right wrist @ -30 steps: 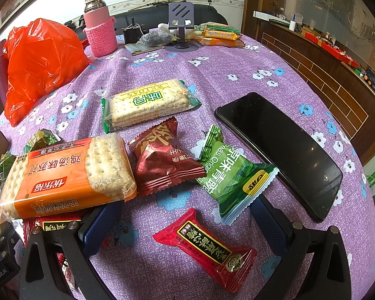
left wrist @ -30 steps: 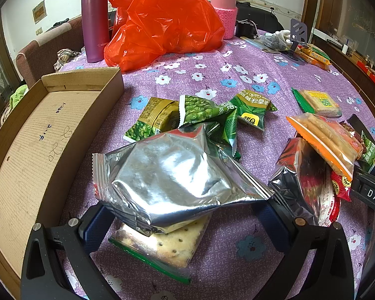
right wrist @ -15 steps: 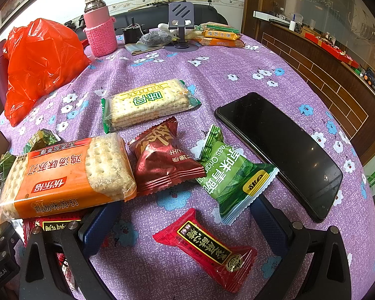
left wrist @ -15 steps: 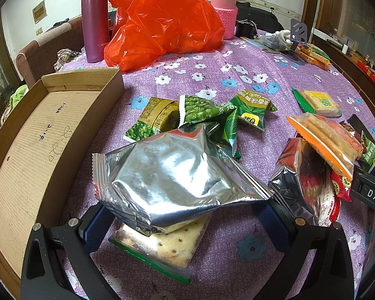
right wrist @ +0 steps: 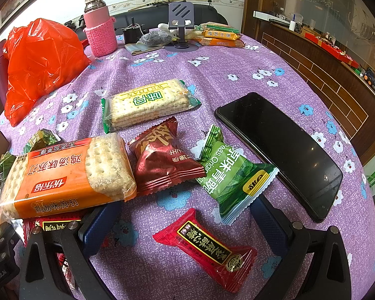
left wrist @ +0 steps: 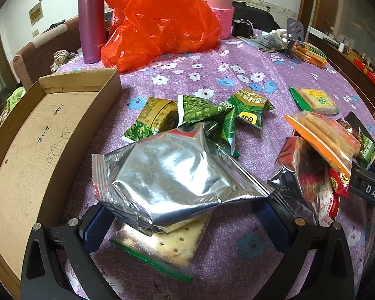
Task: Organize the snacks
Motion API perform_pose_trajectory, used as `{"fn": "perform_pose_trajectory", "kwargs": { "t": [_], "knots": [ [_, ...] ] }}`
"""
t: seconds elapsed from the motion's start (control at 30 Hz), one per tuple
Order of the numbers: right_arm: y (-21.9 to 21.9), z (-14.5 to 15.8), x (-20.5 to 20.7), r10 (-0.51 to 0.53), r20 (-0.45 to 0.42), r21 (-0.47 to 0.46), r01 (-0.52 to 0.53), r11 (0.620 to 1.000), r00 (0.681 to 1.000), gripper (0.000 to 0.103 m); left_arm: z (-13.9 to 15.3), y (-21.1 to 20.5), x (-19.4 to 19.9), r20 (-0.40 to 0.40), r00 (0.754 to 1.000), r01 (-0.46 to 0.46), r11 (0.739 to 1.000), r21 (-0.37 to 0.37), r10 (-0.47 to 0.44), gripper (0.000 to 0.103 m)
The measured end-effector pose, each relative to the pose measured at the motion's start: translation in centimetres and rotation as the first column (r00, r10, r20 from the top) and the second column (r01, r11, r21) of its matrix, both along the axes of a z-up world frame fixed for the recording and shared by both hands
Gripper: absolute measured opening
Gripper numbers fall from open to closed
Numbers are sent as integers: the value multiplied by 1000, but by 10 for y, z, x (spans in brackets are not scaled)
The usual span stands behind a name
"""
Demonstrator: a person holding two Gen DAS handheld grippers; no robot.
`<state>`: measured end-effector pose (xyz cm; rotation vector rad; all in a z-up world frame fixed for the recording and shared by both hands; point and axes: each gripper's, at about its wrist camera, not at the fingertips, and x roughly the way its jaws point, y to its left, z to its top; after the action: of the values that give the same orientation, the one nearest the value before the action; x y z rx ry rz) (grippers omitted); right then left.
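A crumpled silver foil packet (left wrist: 172, 177) lies on the purple flowered table (left wrist: 237, 57), resting on a clear-wrapped cracker pack (left wrist: 167, 245), just right of the open cardboard box (left wrist: 32, 145). The left claw (left wrist: 182, 215) is spread wide, its blue pads either side of that packet without visibly pinching it. Behind sit green pea packets (left wrist: 202, 112). The right claw (right wrist: 182, 222) is likewise spread, with a red candy packet (right wrist: 207, 247) lying between its fingers. Beyond it are an orange cracker pack (right wrist: 65, 175), a maroon packet (right wrist: 162, 157), a green packet (right wrist: 232, 172) and a black phone (right wrist: 280, 150). A red plastic bag (left wrist: 157, 20) stands at the far side.
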<state>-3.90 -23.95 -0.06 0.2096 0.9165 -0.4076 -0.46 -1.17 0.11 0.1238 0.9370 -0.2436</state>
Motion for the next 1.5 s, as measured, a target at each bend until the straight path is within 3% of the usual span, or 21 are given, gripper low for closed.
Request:
{"fn": "perform_pose_trajectory", "kwargs": {
  "t": [0.2,0.4,0.67,1.5],
  "knots": [
    [0,0,0,0,0,0,0,1000,1000,102,9,20,-1,32,999,-23,991,-133,27,103],
    [0,0,0,0,0,0,0,1000,1000,102,21,8,-18,148,989,13,997,-71,-2,103],
    [0,0,0,0,0,0,0,1000,1000,102,30,0,-31,215,974,80,996,-47,-68,103],
    [0,0,0,0,0,0,0,1000,1000,102,24,-6,-18,202,977,80,996,-44,-69,103]
  ]
}}
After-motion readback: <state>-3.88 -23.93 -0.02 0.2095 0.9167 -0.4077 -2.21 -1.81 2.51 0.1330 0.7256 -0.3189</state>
